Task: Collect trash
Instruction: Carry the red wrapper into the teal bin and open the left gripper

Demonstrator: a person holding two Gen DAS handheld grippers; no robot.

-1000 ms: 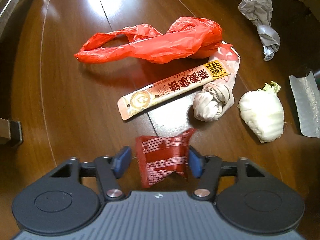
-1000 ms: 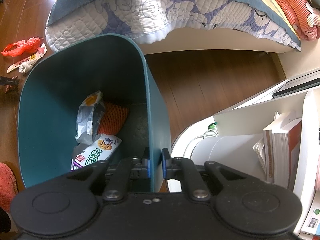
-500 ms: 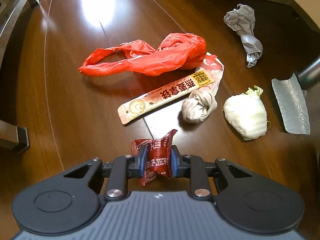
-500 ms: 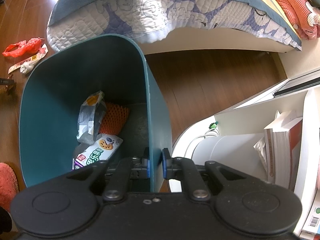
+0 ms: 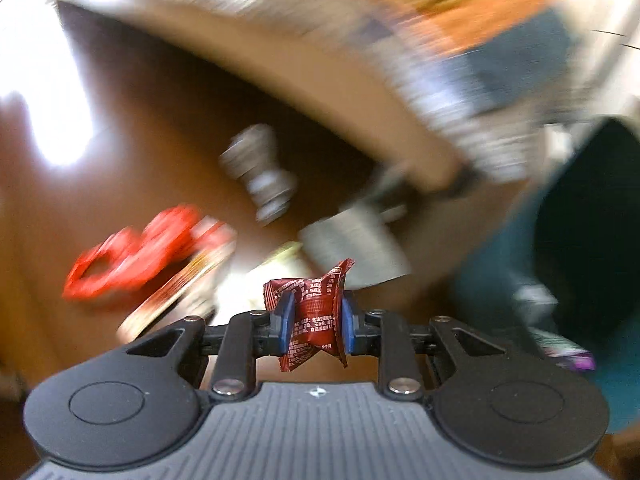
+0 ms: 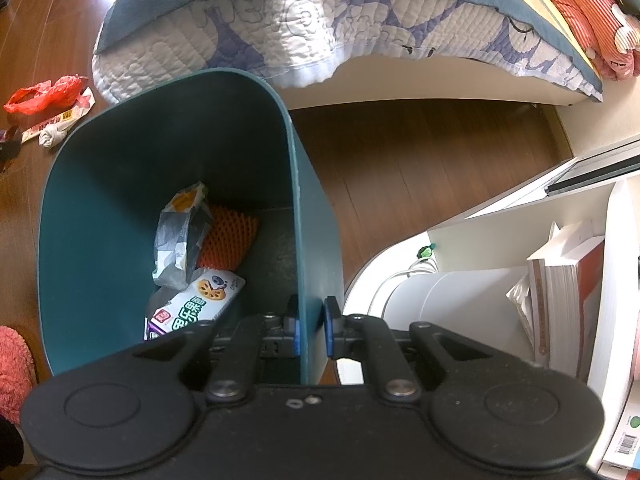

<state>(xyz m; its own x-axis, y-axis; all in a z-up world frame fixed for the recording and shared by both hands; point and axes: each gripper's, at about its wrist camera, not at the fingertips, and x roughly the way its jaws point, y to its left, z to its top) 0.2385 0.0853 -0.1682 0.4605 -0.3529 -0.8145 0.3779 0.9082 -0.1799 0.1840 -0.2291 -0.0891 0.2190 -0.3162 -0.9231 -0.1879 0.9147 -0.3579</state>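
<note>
The teal bin (image 6: 100,208) gapes open above, its floor seemingly part littered

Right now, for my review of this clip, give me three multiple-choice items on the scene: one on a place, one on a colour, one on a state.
1. Where is the right tool clamped?
A. on the bin wall
B. on the quilt
C. on a book

2. What colour is the trash bin?
A. white
B. teal
C. yellow

3. What is the state of the left tool?
A. open and bare
B. shut on nothing
C. shut on a red wrapper

Key: 1 A, its pads sit on either side of the bin's near wall. 2 B, the walls show teal inside and out. 3 C, the blue pads press a crumpled red wrapper between them, off the floor.
</note>
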